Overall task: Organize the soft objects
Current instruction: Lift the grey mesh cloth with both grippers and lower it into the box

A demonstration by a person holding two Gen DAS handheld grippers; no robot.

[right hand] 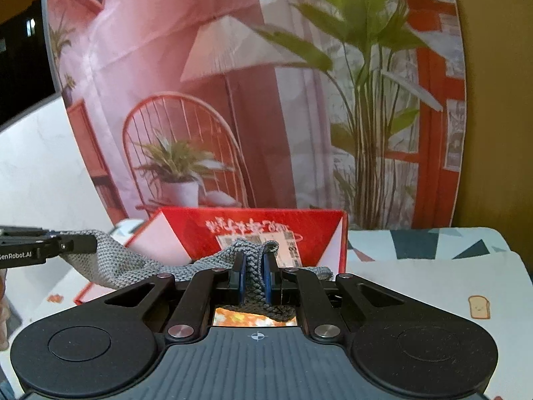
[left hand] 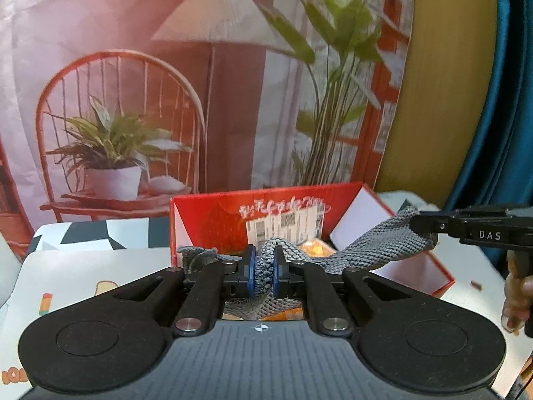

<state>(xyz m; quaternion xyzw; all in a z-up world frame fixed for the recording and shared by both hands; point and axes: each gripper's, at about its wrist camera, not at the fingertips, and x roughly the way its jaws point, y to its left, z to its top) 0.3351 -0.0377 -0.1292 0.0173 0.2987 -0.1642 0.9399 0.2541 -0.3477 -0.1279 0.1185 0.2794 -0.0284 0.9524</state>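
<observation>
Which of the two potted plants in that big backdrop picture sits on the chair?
The small spiky plant in the white pot sits on the red chair. The tall leafy plant stands beside the lamp, not on furniture.

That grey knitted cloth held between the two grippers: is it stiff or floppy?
Probably floppy: the grey knitted cloth sags between the left gripper and right gripper. Likely light, and its coarse knit bunches in the pads, so probably not slippery.
</observation>
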